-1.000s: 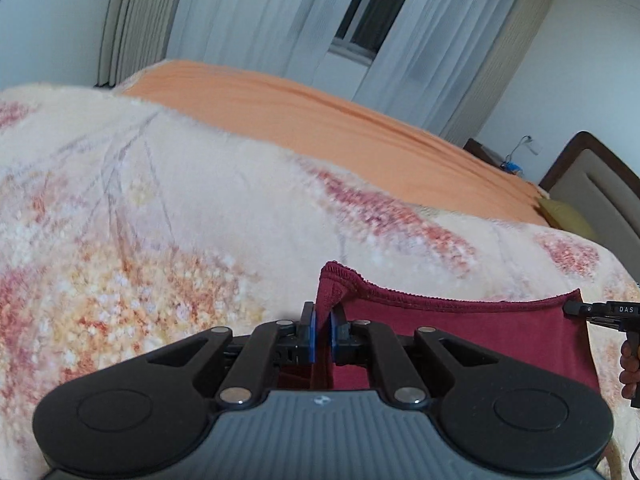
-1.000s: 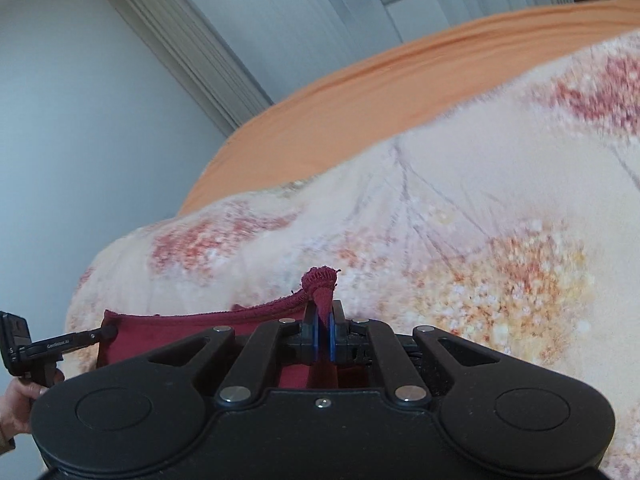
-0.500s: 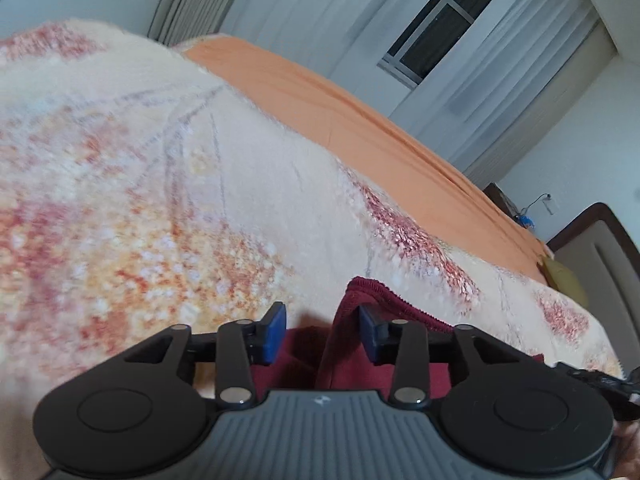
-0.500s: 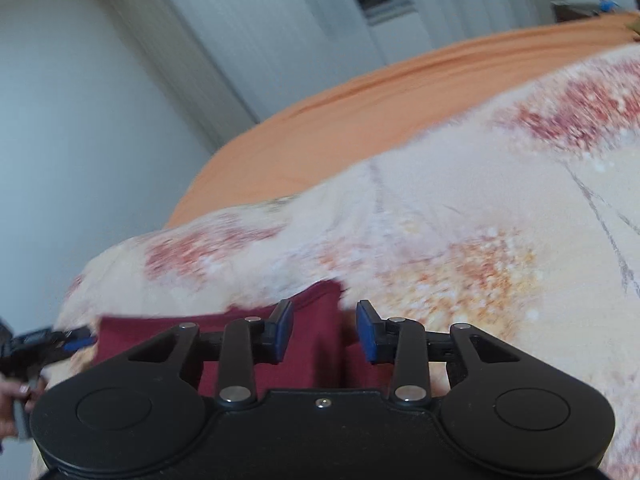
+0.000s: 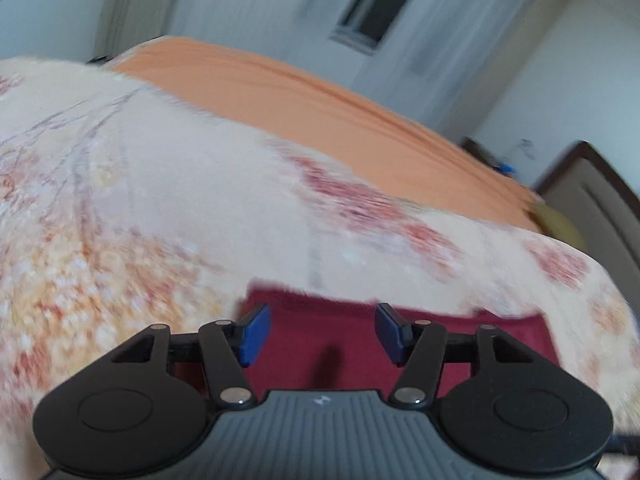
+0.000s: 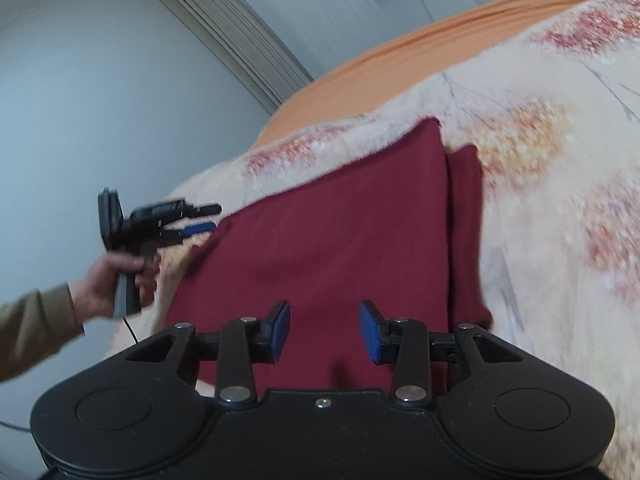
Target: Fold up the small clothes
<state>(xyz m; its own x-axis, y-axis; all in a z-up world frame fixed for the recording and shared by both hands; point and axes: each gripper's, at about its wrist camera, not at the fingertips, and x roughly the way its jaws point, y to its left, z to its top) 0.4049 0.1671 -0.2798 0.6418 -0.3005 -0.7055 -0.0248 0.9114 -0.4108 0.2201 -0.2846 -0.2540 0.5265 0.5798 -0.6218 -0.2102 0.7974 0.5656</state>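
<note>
The dark red cloth (image 6: 320, 240) on the bed (image 6: 560, 200) looks light and limp, best pinched at a corner, and both the left tongs (image 5: 322, 334) and the right tongs (image 6: 324, 330) have just been opening and stand spread, holding nothing.

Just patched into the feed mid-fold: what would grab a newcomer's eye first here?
The dark red cloth lies folded flat on the pale floral blanket, an orange sheet beyond. The right gripper hangs open over the cloth, jaws just opened, nothing between them. The left gripper, also open, sits at the cloth's left corner.
</note>
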